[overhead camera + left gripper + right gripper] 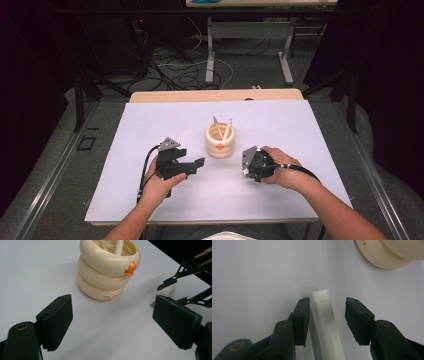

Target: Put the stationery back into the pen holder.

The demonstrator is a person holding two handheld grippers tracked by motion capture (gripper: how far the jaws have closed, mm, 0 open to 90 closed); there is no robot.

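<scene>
In the right gripper view, a white stick lay on the white table, running off the bottom edge between the right gripper's half-closed jaws; one pad looked to touch it, the other stood clear. The cream ringed holder sat mid-frame in the high view, two sticks inside. The left gripper gaped wide, empty.

A lab or recording studio: black curtains surround a white-covered counter, loose cables sprawl on the grey floor beyond its far edge, beside metal desk legs.
</scene>
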